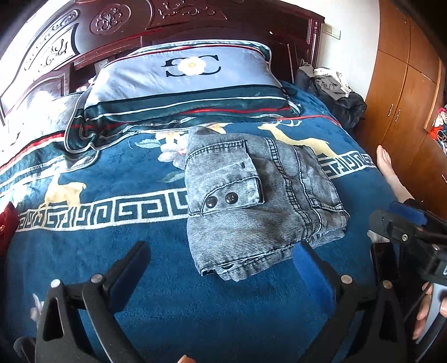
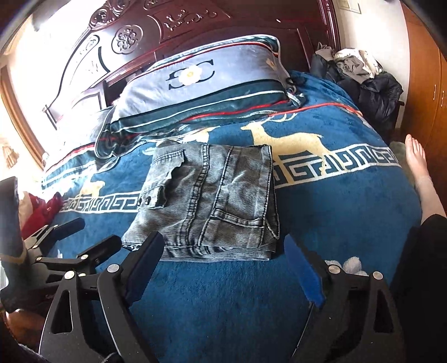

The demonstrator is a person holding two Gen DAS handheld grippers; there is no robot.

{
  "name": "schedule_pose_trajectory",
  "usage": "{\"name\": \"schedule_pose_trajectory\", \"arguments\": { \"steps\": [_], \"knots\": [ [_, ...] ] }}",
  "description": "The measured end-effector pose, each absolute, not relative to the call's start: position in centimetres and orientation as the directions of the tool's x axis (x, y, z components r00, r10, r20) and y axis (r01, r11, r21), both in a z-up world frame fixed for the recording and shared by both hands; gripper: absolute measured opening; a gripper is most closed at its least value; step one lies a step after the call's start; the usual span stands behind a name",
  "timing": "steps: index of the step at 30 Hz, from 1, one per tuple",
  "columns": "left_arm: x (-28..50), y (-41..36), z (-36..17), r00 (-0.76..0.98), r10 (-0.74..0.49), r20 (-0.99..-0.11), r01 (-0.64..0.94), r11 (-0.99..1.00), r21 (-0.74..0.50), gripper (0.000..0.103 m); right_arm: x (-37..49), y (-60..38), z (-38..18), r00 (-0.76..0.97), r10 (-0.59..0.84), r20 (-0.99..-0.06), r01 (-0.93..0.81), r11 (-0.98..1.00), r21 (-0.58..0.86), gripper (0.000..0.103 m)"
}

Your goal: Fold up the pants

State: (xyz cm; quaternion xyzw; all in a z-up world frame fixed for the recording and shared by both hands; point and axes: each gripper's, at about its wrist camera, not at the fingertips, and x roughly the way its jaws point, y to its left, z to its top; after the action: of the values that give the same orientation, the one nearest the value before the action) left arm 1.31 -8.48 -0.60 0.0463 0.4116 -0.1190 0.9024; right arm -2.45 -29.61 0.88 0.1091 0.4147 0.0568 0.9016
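Note:
The grey washed denim pants (image 1: 257, 201) lie folded into a compact stack on the blue blanket (image 1: 139, 251); they also show in the right wrist view (image 2: 212, 201). My left gripper (image 1: 220, 251) is open and empty, held just in front of the stack's near edge. My right gripper (image 2: 223, 245) is open and empty, its fingers spread on either side of the stack's near edge, not touching it. The right gripper also shows at the right edge of the left wrist view (image 1: 391, 223), and the left gripper at the left of the right wrist view (image 2: 92, 234).
A grey-blue pillow (image 1: 184, 81) lies behind the pants against a carved wooden headboard (image 1: 111, 25). A clothes pile (image 1: 335, 89) sits at the far right corner. A red item (image 1: 8, 223) lies at left. A bare leg (image 2: 421, 178) and a wooden wardrobe (image 1: 405, 83) are at right.

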Motion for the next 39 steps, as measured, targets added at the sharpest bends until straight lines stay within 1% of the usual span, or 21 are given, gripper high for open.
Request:
{"name": "schedule_pose_trajectory", "arguments": {
  "steps": [12, 21, 39],
  "knots": [
    [0.3, -8.6, 1.3, 0.68, -0.15, -0.717, 0.251, 0.967, 0.035, 0.103, -3.6, -29.3, 1.9, 0.655, 0.181, -0.734, 0.009, 0.969, 0.247, 0.091],
    [-0.3, -8.8, 1.9, 0.684, -0.144, -0.716, 0.231, 0.973, 0.025, 0.103, -4.1, -29.3, 2.3, 0.651, 0.185, -0.736, 0.016, 0.966, 0.257, 0.091],
    [-0.9, -8.8, 2.4, 0.699, -0.126, -0.704, 0.218, 0.975, 0.042, 0.103, -4.7, -28.8, 3.9, 0.67, 0.178, -0.721, 0.013, 0.968, 0.251, 0.092]
  ]
}}
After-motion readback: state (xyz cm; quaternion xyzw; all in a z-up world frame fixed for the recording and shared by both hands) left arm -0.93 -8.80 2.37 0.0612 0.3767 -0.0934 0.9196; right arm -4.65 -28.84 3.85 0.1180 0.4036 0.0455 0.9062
